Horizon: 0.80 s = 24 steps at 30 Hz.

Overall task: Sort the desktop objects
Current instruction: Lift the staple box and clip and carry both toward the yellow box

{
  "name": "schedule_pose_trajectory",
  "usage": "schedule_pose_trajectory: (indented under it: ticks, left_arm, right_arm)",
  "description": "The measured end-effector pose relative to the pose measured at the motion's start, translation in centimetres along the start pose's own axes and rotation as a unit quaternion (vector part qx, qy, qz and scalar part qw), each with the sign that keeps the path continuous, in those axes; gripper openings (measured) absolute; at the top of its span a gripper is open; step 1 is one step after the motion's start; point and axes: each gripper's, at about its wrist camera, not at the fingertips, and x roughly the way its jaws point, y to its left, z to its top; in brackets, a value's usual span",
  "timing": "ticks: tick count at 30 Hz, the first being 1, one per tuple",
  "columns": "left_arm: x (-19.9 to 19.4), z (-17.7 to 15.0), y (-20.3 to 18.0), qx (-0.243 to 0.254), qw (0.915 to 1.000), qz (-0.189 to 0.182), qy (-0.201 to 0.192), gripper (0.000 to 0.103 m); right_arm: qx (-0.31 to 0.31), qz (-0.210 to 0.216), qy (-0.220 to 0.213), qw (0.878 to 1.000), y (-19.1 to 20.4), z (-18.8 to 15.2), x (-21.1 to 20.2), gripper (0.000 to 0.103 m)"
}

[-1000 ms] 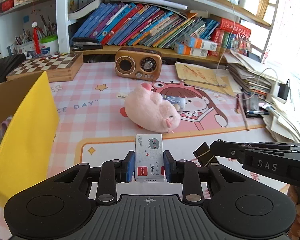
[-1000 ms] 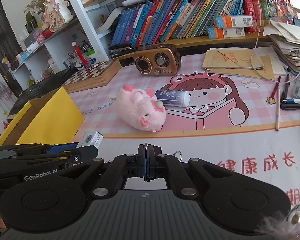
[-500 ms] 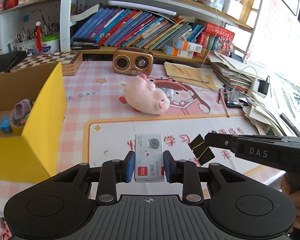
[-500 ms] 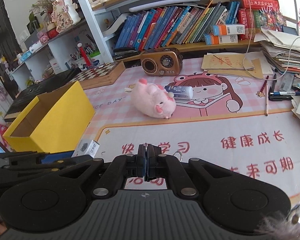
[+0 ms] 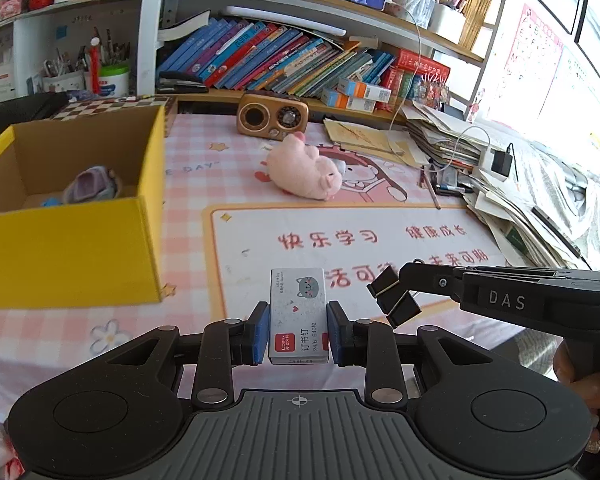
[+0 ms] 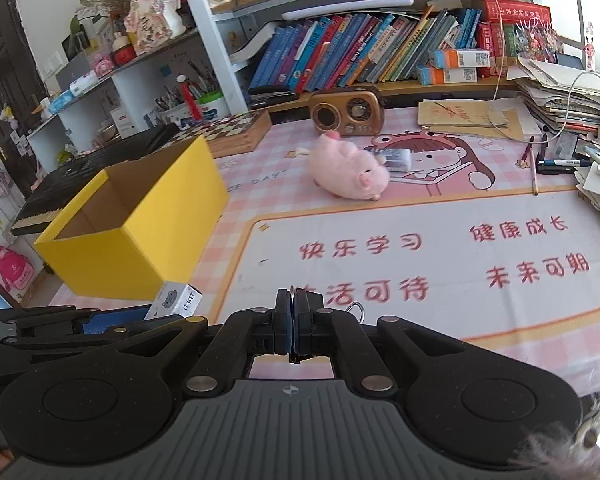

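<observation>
My left gripper (image 5: 299, 334) is shut on a small grey staple box (image 5: 298, 314) with a cat print, held above the desk mat's front edge. The box also shows in the right wrist view (image 6: 174, 301). My right gripper (image 6: 292, 326) is shut on a black binder clip (image 5: 394, 298), whose wire loop (image 6: 356, 310) sticks out past the pads. The right gripper (image 5: 404, 280) hangs just right of the staple box. A yellow cardboard box (image 5: 72, 216) stands open at the left, with a purple item (image 5: 92, 184) inside. A pink plush pig (image 5: 304, 172) lies mid-desk.
A brown radio (image 5: 272, 114), a chessboard (image 6: 228, 132) and a bookshelf (image 5: 284, 60) line the back. Stacked papers and pens (image 5: 500, 168) fill the right side. A small tube (image 6: 396, 158) lies behind the pig. The printed desk mat (image 6: 420, 248) covers the middle.
Both grippers have pulled back and risen with their loads. The desk looks farther off and the yellow box's inside has come into view at the left.
</observation>
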Motion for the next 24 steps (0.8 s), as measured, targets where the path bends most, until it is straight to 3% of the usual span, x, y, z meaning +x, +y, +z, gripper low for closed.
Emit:
schedule_pose_trajectory:
  ticks: [14, 24]
  left_arm:
    - [-5.8, -4.4, 3.1, 0.003, 1.0, -0.009, 0.0, 0.028]
    - [-9.3, -6.5, 5.9, -0.018, 0.9997, 0.014, -0.009, 0.028]
  right_arm:
    - [0.002, -0.002, 0.006, 1.0, 6.3, -4.8, -2.8, 0.002]
    - [-0.02, 0.024, 0.018, 0.999, 10.6, -6.6, -3.0, 0.002]
